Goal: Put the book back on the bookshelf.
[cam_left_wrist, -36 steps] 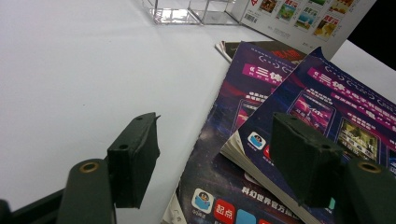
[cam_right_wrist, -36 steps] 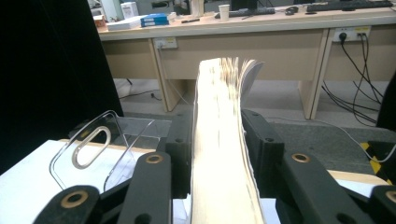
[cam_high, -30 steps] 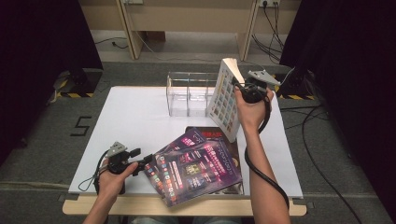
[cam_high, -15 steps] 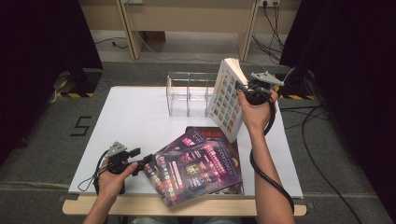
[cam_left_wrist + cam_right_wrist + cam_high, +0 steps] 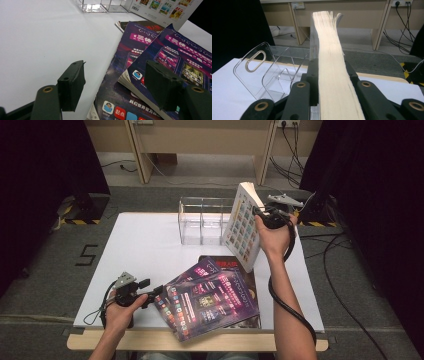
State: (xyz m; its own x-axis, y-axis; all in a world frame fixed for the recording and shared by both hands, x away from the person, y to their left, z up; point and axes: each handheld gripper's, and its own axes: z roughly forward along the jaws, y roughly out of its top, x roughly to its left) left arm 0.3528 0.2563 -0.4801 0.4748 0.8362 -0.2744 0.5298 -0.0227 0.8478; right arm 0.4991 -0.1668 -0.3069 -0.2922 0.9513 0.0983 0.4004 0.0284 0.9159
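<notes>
My right gripper (image 5: 264, 215) holds a thick white-covered book (image 5: 242, 227) upright beside the clear acrylic rack (image 5: 204, 220). In the right gripper view the jaws of my right gripper (image 5: 329, 68) have just been closing, and they now clamp the book's cream page edge (image 5: 329, 45). My left gripper (image 5: 152, 295) rests low on the table at the left corner of two overlapping purple magazines (image 5: 210, 301). In the left gripper view its jaws (image 5: 117, 85) stand open. The magazines' corner (image 5: 140, 75) lies between them, untouched by the pads.
A dark red book (image 5: 235, 263) lies under the magazines. The rack (image 5: 274, 72) has empty slots and stands on the white tabletop (image 5: 135, 250). Cables trail from both grippers. Desk legs and floor cables lie beyond the table's far edge.
</notes>
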